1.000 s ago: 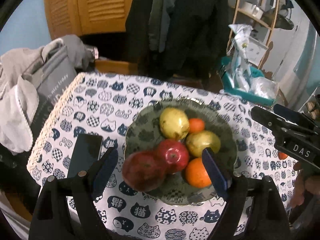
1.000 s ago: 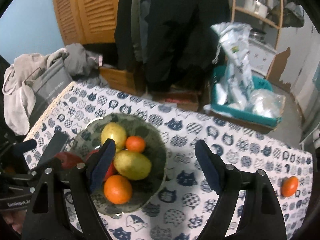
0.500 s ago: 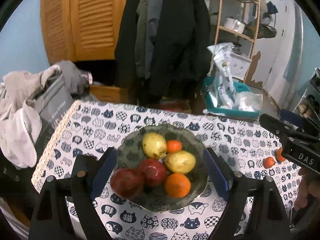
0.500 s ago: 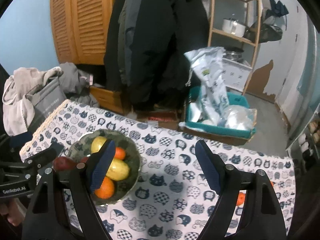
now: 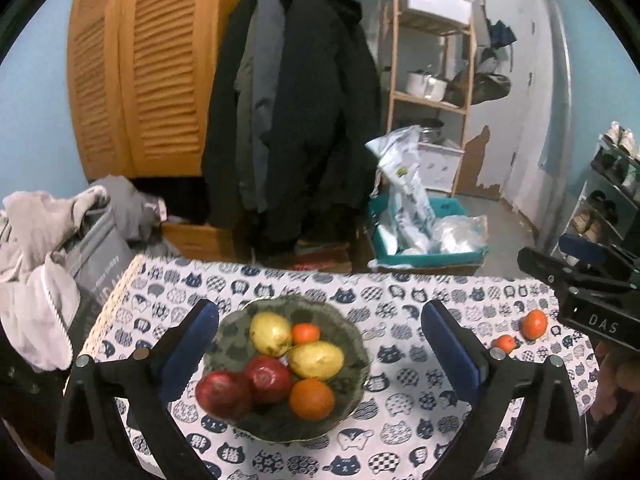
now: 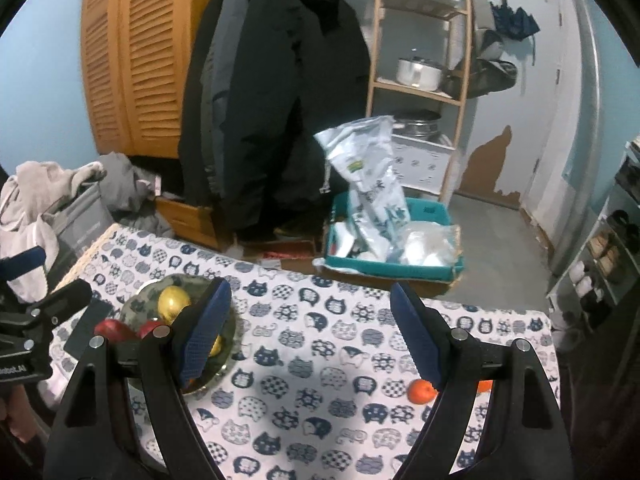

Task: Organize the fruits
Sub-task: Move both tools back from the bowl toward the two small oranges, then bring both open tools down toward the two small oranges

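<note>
A green patterned bowl (image 5: 352, 344) on the cat-print tablecloth (image 5: 400, 292) holds two red apples (image 5: 266, 378), two yellow pears (image 5: 316, 359), an orange (image 5: 311, 399) and a small tangerine (image 5: 305, 333). My left gripper (image 5: 320, 356) is open and empty, raised above the bowl. Two loose tangerines (image 5: 534, 324) (image 5: 505, 343) lie on the cloth at the right. My right gripper (image 6: 310, 336) is open and empty, high above the cloth; the bowl (image 6: 142, 300) is at its left, one tangerine (image 6: 422, 391) by its right finger, another (image 6: 484, 386) mostly hidden behind that finger.
A dark flat phone (image 6: 86, 326) lies left of the bowl. Grey clothes and a bag (image 5: 52, 248) are piled at the table's left. Behind the table are hanging coats (image 5: 292, 112), a teal bin with bags (image 5: 420, 240) and a wooden shelf (image 5: 432, 60).
Both grippers have risen and pulled back from the table, so the bowl looks smaller and more of the room shows. Both stay open and empty. The fruit has not moved.
</note>
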